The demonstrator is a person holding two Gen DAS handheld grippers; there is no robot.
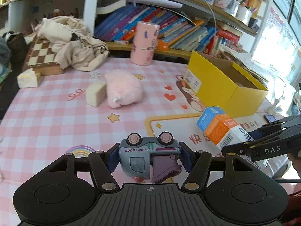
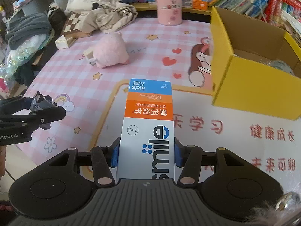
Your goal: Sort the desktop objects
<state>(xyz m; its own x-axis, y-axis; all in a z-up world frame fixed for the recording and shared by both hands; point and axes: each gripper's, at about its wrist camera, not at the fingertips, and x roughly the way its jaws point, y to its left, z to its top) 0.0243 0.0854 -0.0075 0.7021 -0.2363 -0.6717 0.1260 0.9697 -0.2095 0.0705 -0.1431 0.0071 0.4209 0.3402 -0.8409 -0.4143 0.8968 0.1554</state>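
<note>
A small grey-blue plastic toy truck (image 1: 149,157), turned wheels-up, is clamped between the blue pads of the left gripper (image 1: 149,158) above the pink checked desk mat (image 1: 56,116). A long white, orange and blue cardboard toothpaste box (image 2: 148,124) is gripped at its white end by the right gripper (image 2: 146,156), its blue end pointing forward. An open yellow cardboard box (image 2: 250,86) stands at the mat's right side, its near corner just right of the toothpaste box. Open mat is seen ahead of both grippers; farther back lie a pink plush toy (image 1: 123,88) touching a cream block (image 1: 96,93), and a pink cylindrical tin (image 1: 144,43) stands by the shelf edge.
</note>
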